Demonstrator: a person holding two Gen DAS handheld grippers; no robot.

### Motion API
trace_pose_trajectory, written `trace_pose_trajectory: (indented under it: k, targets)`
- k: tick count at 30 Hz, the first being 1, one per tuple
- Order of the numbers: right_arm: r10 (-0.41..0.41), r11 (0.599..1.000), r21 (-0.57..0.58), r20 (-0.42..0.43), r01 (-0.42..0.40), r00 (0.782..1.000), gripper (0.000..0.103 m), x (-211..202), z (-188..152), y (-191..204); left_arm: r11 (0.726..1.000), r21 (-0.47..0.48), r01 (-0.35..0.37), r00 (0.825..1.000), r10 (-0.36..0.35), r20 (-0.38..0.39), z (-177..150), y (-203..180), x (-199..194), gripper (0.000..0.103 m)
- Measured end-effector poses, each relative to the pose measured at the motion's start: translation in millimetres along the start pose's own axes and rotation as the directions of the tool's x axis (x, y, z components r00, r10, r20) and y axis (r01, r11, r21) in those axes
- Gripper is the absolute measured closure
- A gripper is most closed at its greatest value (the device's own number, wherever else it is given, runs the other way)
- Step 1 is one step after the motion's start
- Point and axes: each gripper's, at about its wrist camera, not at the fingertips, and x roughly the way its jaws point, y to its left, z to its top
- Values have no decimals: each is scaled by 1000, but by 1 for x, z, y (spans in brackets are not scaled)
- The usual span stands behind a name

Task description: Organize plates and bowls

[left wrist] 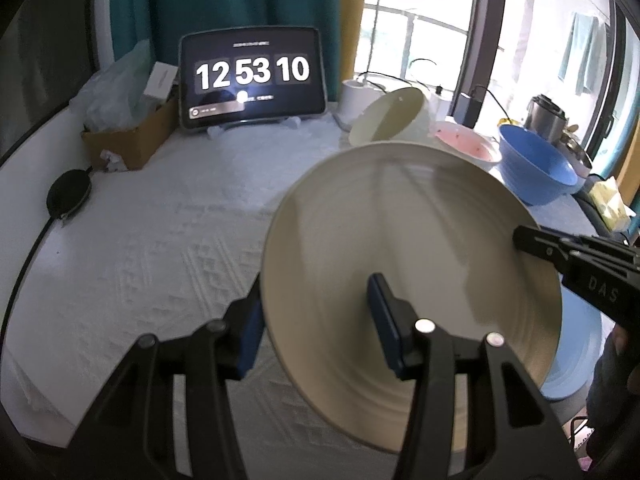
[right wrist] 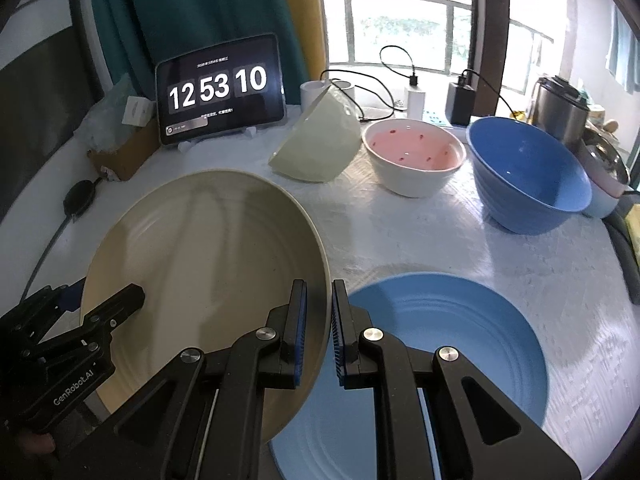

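1. The cream plate (right wrist: 208, 264) is held tilted above the table (right wrist: 440, 240), over the blue plate (right wrist: 440, 360). It is glazed, ridged, stiff, probably slippery and breakable, so the rim is the place to hold.
2. The right gripper (right wrist: 319, 332) has its fingers clamped on the rim.
3. The left gripper (left wrist: 316, 332) straddles the opposite rim; contact is unclear (motion blur).
4. Bowls stand behind it: blue bowl (right wrist: 528, 172), pink bowl (right wrist: 416, 156).

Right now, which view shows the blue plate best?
The right wrist view: the blue plate lies flat on the tablecloth, nearly whole, partly behind the fingers. In the left wrist view only a blue sliver shows behind the cream plate.
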Motion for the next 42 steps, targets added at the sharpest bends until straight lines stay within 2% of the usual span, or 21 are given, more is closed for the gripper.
trace_pose_trajectory:
  k: [22,42]
  targets:
    - [-16,994,112,38,12,999,90,-32,-26,-63,993,115,35,999,-34,-11,-5,-69,-9,53]
    - [-58,976,214,36,49,998,90,-49,-57,-124,969,231,85,996,-73,-59,-20,-135,-3,53]
